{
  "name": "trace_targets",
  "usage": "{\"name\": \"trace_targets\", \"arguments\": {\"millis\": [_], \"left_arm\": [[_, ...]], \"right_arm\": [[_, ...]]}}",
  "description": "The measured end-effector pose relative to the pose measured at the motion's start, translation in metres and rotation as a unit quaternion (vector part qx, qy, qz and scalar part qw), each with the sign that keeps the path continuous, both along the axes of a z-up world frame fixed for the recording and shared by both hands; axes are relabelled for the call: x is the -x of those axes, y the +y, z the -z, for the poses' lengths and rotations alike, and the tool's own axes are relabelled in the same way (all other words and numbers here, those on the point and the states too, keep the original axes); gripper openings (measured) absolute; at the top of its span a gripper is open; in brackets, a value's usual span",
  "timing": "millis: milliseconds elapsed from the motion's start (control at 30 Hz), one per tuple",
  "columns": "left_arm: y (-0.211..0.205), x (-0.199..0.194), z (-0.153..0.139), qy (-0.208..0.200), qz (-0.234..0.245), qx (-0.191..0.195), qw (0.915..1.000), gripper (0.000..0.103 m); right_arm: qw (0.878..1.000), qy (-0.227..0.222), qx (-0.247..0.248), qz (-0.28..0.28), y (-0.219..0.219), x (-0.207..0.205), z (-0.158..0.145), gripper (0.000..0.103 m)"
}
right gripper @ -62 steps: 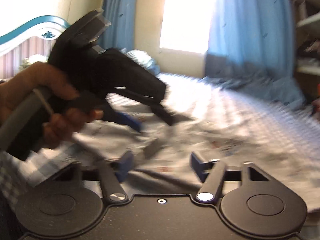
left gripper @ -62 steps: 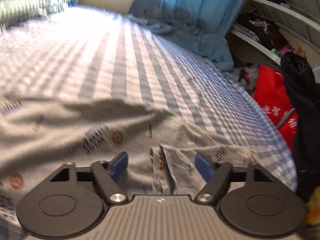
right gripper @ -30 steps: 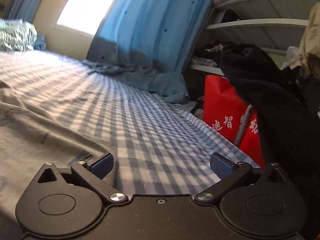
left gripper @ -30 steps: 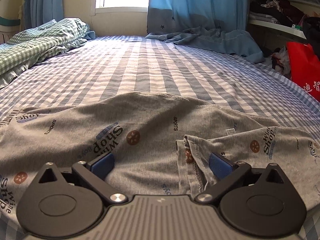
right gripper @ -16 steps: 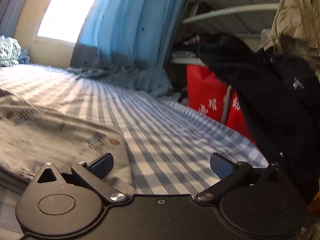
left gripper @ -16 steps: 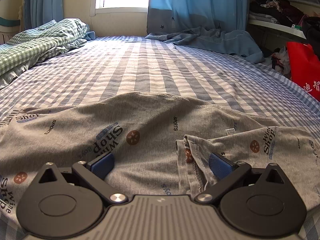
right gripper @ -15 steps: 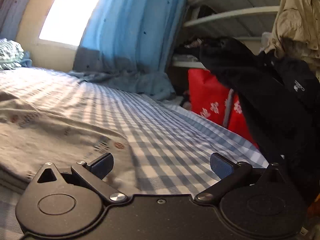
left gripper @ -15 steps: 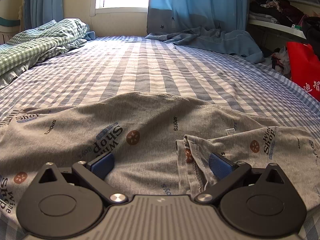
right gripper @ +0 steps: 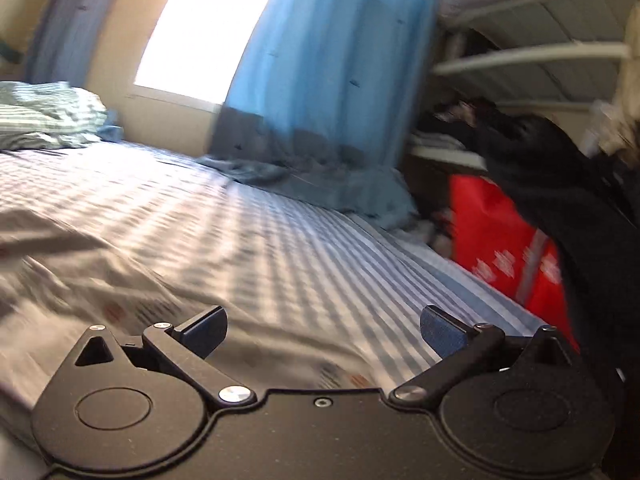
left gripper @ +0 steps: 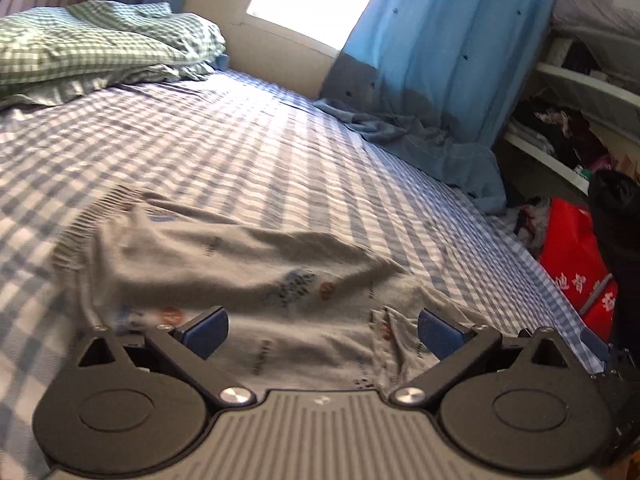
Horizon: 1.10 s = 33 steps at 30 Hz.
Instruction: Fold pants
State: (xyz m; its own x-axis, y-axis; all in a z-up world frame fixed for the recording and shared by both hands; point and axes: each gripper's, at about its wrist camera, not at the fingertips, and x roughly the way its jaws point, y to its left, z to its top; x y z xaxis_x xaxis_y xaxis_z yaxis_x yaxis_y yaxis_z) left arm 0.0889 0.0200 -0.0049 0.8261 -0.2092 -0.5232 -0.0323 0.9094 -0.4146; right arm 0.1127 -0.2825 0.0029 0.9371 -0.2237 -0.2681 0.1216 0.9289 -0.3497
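Both cams swung; grey pants [left gripper: 248,264] on checked bed [left gripper: 240,152], curtain [left gripper: 440,40] behind, jaws wide w/ nothing held.

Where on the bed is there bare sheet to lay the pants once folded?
Free: the checked sheet beyond the grey pants, between the rumpled quilt and the blue curtain heaped on the far corner. Crowded: off the right edge, a red bag and black clothes.
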Motion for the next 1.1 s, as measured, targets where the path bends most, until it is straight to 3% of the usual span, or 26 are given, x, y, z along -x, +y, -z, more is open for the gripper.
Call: {"name": "trace_targets", "arguments": {"millis": [133,200,267,333,400,467,533,600,733,800,833,867,900,967,1100], "left_arm": [[0.054,0.025,0.003,0.0,-0.079,0.014,0.9968,0.103],[0.08,0.034,0.01,0.006,-0.107,0.026,0.994,0.103],[0.099,0.037,0.019,0.013,-0.116,0.037,0.9925,0.103],[0.111,0.038,0.026,0.021,-0.118,0.044,0.9918,0.103],[0.12,0.04,0.032,0.018,-0.108,0.055,0.9924,0.103],[0.123,0.043,0.034,0.003,-0.094,0.056,0.994,0.103],[0.125,0.045,0.036,-0.005,-0.081,0.051,0.9954,0.103],[0.124,0.048,0.038,-0.01,-0.07,0.044,0.9965,0.103],[0.126,0.046,0.04,-0.018,-0.063,0.034,0.9973,0.103],[0.128,0.043,0.04,-0.021,-0.061,0.039,0.9972,0.103],[0.129,0.041,0.04,-0.023,-0.06,0.043,0.997,0.103],[0.131,0.04,0.04,-0.025,-0.058,0.049,0.9968,0.103],[0.132,0.039,0.041,-0.027,-0.058,0.054,0.9965,0.103],[0.134,0.034,0.041,-0.031,-0.059,0.067,0.9955,0.103],[0.134,0.024,0.041,-0.04,-0.054,0.076,0.9948,0.103]], "right_arm": [[0.991,0.03,0.0,-0.13,0.054,-0.038,-0.019,0.102],[0.974,0.068,-0.011,-0.215,0.082,-0.065,-0.029,0.102],[0.949,0.12,-0.014,-0.291,0.114,-0.095,-0.038,0.102],[0.913,0.174,-0.025,-0.367,0.148,-0.128,-0.044,0.102],[0.867,0.232,-0.049,-0.438,0.187,-0.157,-0.045,0.102],[0.813,0.3,-0.078,-0.492,0.232,-0.18,-0.039,0.102],[0.75,0.381,-0.107,-0.53,0.27,-0.198,-0.028,0.102],[0.708,0.427,-0.099,-0.554,0.302,-0.206,-0.017,0.102],[0.675,0.454,-0.061,-0.579,0.342,-0.206,-0.002,0.096],[0.663,0.468,-0.065,-0.581,0.351,-0.207,0.001,0.076],[0.666,0.464,-0.057,-0.582,0.354,-0.204,0.001,0.074],[0.664,0.458,-0.048,-0.589,0.354,-0.203,0.001,0.062],[0.659,0.452,-0.044,-0.6,0.352,-0.2,-0.001,0.043],[0.664,0.436,-0.059,-0.604,0.343,-0.203,-0.008,0.027],[0.675,0.396,-0.08,-0.617,0.318,-0.2,-0.029,0.017]]}}
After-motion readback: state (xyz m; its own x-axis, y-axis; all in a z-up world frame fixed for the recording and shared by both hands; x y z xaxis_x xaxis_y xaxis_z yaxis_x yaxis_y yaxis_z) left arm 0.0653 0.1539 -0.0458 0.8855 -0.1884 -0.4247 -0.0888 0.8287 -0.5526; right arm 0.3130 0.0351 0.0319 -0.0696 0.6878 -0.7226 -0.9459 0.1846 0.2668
